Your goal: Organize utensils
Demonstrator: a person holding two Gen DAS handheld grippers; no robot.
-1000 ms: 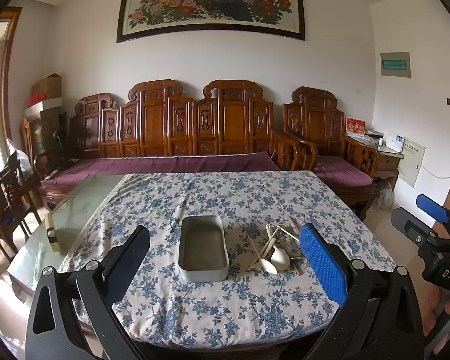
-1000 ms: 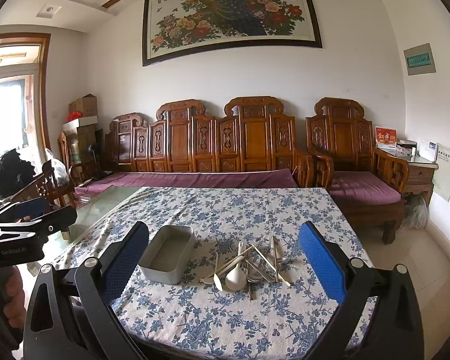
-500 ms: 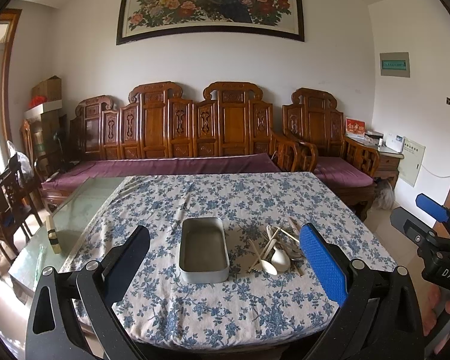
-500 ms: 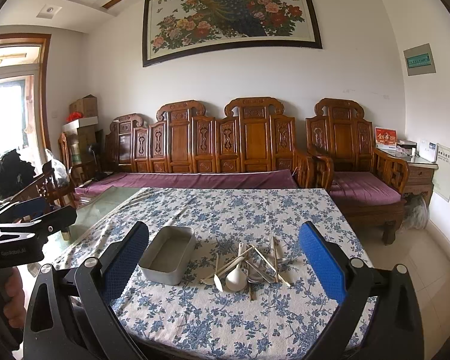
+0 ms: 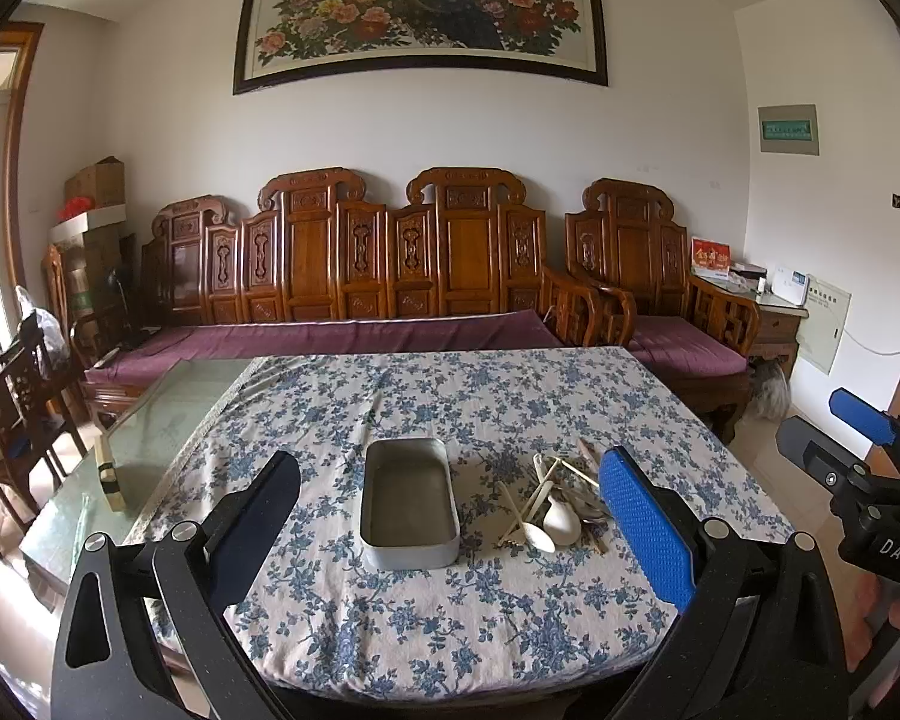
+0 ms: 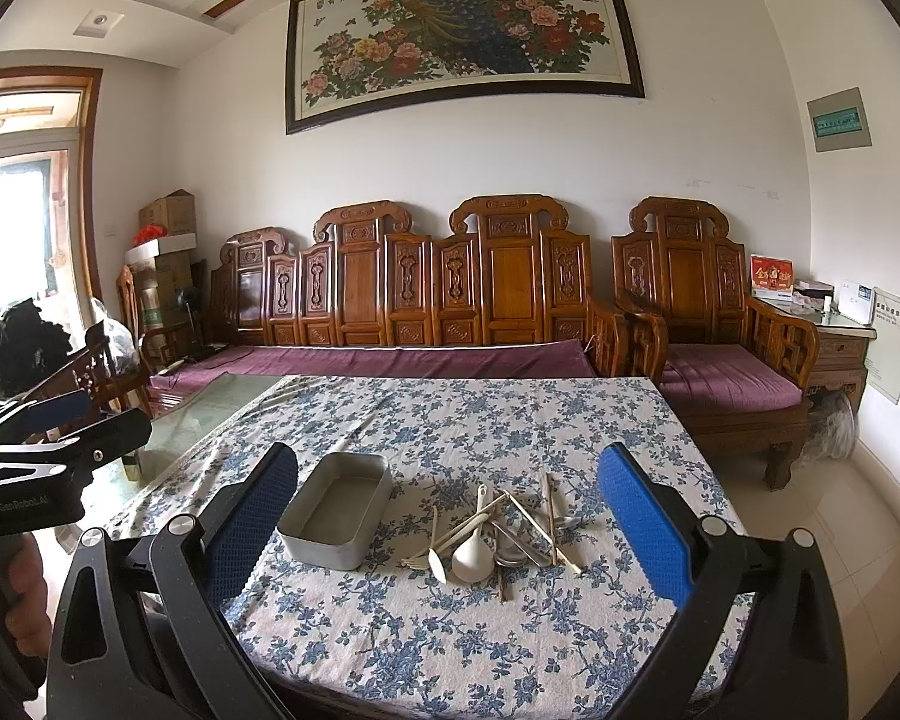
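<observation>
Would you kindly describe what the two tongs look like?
Both tongs, left and right, share one build: black angular frames with silver screws and two long fingers faced with blue textured pads. White lettering marks each body: "DAS" on the right, "GenRoboLAI", roughly, on the left.

You see a grey metal tray, rectangular with rounded corners and low walls, standing empty and upright on the desk, which carries a blue flowered cloth. Just beside it, on its right and not touching it, lies a loose pile of utensils crossing over each other: a white soup spoon with its bowl toward you, a small cream fork, pale chopsticks and metal spoons partly hidden under them.
</observation>
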